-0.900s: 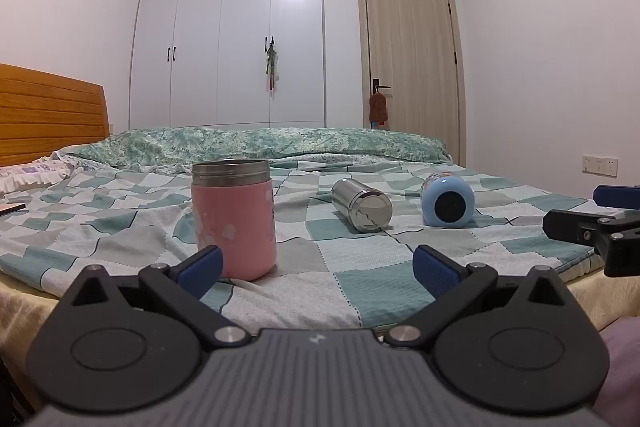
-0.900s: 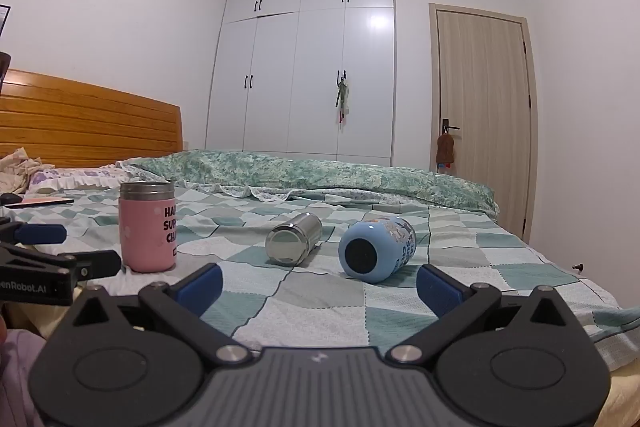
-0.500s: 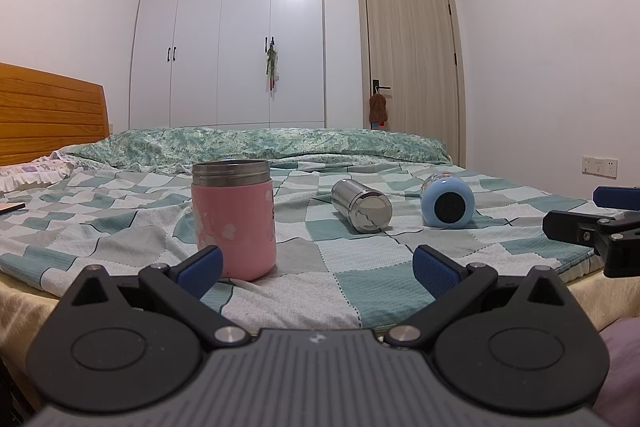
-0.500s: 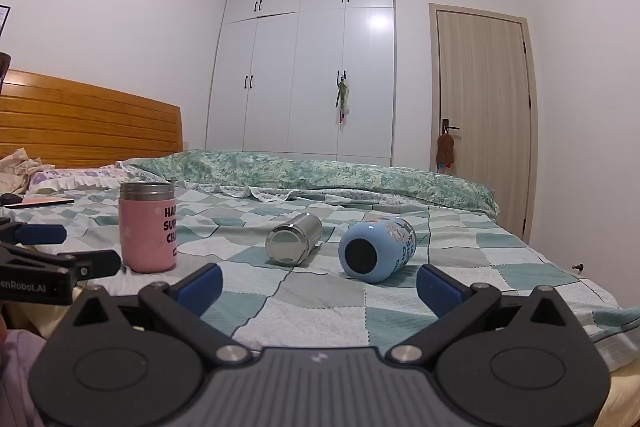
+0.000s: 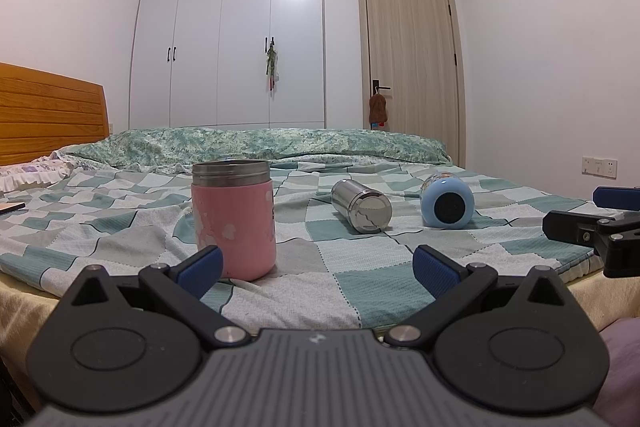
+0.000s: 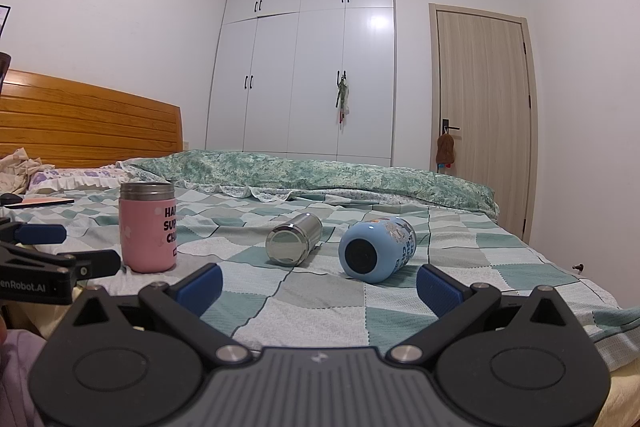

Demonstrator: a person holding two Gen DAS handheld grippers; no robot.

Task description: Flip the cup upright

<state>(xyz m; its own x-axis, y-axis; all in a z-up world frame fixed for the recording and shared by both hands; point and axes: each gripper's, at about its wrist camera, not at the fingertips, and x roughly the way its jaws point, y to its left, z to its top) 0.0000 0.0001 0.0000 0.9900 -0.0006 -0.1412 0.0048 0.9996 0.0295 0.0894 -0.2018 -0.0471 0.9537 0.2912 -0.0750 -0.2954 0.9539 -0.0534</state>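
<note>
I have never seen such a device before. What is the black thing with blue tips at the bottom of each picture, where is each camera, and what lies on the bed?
There is no robot here. A person holds one hand tool in each hand, and each tool has two jaws with blue pads. A camera sits on each tool and looks forward along the jaws, so each picture shows its own tool at the bottom.

One picture comes from the left gripper, the other from the right gripper. Each tool also shows at the edge of the other's picture. Both stand open and hold nothing.

On the checked bed cover are three cups. The pink cup stands upright. The steel cup and the blue cup lie on their sides, their bottoms toward the cameras. Nothing touches them.
</note>
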